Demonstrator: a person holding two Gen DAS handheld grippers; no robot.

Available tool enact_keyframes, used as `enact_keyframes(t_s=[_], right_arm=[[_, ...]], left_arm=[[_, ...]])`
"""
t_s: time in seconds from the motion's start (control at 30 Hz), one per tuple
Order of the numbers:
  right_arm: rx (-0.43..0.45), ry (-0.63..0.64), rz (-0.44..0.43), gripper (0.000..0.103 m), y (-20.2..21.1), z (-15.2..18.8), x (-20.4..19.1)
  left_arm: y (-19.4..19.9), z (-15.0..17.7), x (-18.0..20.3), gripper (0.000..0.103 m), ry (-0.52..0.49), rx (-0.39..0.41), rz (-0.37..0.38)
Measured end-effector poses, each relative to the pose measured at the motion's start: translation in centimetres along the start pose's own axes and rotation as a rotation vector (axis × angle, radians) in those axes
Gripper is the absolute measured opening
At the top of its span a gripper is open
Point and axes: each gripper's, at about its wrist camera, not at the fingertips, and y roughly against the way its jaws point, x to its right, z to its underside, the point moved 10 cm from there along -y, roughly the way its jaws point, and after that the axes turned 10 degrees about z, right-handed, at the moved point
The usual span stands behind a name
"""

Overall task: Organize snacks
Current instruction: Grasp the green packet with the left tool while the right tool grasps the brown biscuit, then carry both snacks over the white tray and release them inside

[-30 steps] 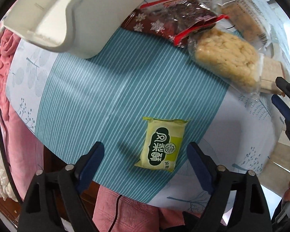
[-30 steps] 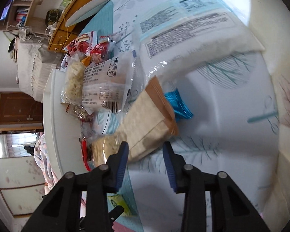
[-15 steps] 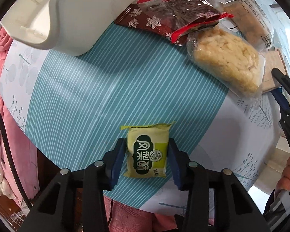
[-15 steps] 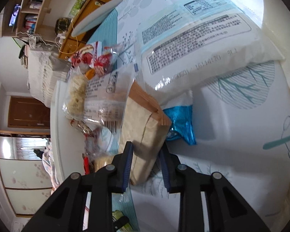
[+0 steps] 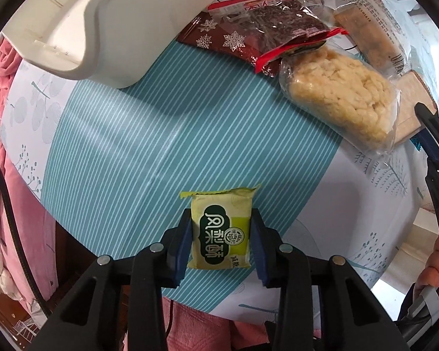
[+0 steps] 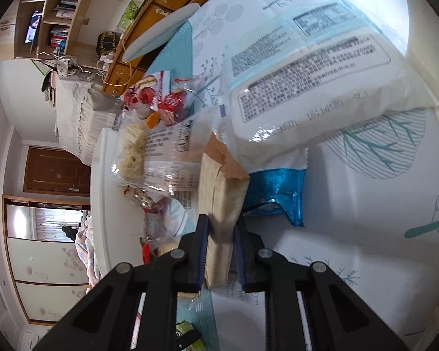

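Fingers of the left gripper (image 5: pixel 221 238) have just been closing and now clamp the small yellow-green pastry packet (image 5: pixel 221 229) on the teal-striped bench (image 5: pixel 161 146), at 6 o'clock. Right gripper (image 6: pixel 221 244) fingers, also just closing, pinch the flat brown paper snack pouch (image 6: pixel 221 204); a blue foil packet (image 6: pixel 275 196) lies at 3 o'clock.

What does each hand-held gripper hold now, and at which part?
The left hand-held gripper clamps the yellow-green snack packet by its two long sides. The right hand-held gripper clamps the brown paper packet at its near end.
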Motion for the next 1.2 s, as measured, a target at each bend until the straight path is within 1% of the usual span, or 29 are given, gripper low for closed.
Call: enact_keyframes(t_s=[0.1,0.33,0.43,0.53,0.6,0.63,0.7,0.77,0.8,0.9,1.0,1.1,1.2], right_arm=[[0.004,-0.018,-0.024,0.013,0.8,0.2,-0.3],[0.025,0.001,-0.022,0.012,2.7,1.2,-1.3],[0.048,0.011,-0.022,0.012,3.6,1.3,-1.9],[0.076,0.026,-0.020,0.012,4.7,1.7,-2.4],[0.089,0.022,-0.022,0.012,5.3,1.9,-2.7],[0.096,0.020,-0.020,0.012,5.6,2.0,-2.7],[0.116,0.016,-0.016,0.012,6.3,2.2,-3.2],[0.133,0.006,-0.013,0.012,6.8,2.4,-3.5],[0.146,-0.001,-0.007,0.012,7.3,2.5,-3.7],[0.185,-0.034,0.007,0.012,8.3,2.8,-4.0],[0.211,-0.072,0.001,0.012,9.0,3.3,-4.4],[0.228,-0.119,-0.005,0.012,9.4,4.0,-4.9],[0.258,-0.150,-0.026,0.012,9.8,4.7,-6.1]], left_arm=[[0.6,0.0,-0.1,0.035,-0.001,-0.011,0.022],[2.7,-0.2,0.0,0.035,-0.046,-0.017,0.048],[4.2,0.1,0.2,0.035,-0.070,-0.022,0.073],[6.0,-0.3,0.5,0.035,-0.104,-0.012,0.091],[7.3,-0.6,1.0,0.035,-0.129,-0.008,0.119],[8.4,-0.4,0.3,0.035,-0.142,-0.008,0.133],[9.7,-0.9,0.5,0.035,-0.180,-0.005,0.159],[11.5,-0.6,0.9,0.035,-0.216,0.004,0.167],[12.6,-1.0,0.7,0.035,-0.242,0.015,0.169],[14.2,-1.8,1.0,0.035,-0.289,0.041,0.178],[16.6,-2.8,1.9,0.035,-0.345,0.082,0.220],[18.7,-4.4,1.7,0.035,-0.395,0.124,0.272],[20.5,-5.3,1.5,0.035,-0.428,0.153,0.300]])
